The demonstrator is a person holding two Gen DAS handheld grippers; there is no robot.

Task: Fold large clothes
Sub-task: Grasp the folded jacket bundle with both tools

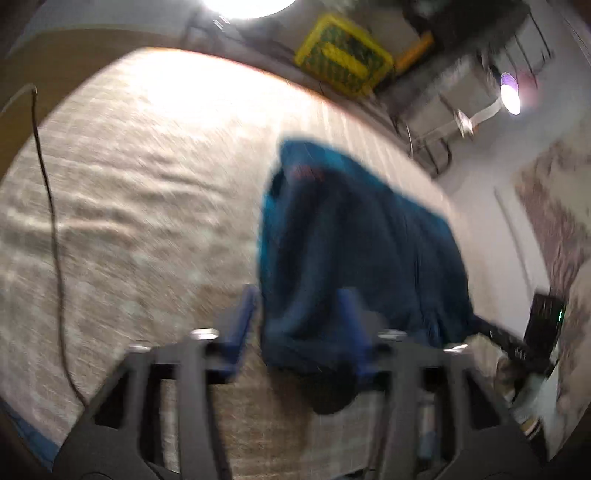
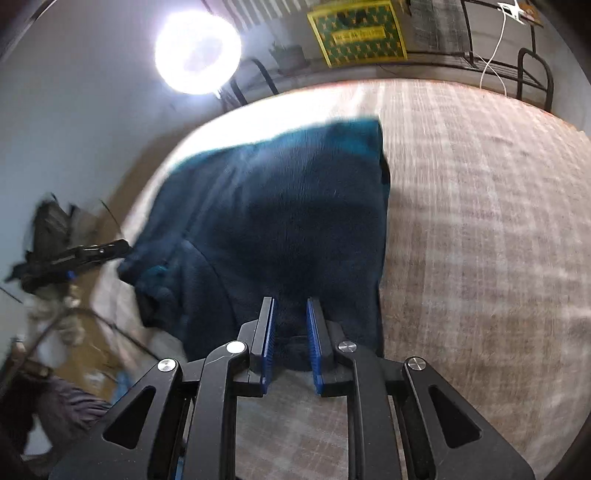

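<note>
A dark teal fleece garment point(image 1: 351, 221) lies folded on a beige woven surface point(image 1: 147, 184), close to that surface's right edge in the left wrist view. My left gripper point(image 1: 299, 295) stands wide open over the garment's near end, with a thick fold of fleece between its blue fingers; the picture is blurred. In the right wrist view the same garment point(image 2: 277, 203) spreads ahead on the beige surface point(image 2: 480, 221). My right gripper point(image 2: 291, 302) is at its near hem, jaws a little apart, with fleece lying in the gap and the pads not pressing on it.
A yellow crate point(image 2: 356, 33) and a metal rack point(image 2: 532, 70) stand beyond the far edge. A bright round lamp point(image 2: 197, 55) glares at the back. A black cable point(image 1: 51, 221) trails over the surface. Black gear point(image 2: 55, 236) sits off the garment's side edge.
</note>
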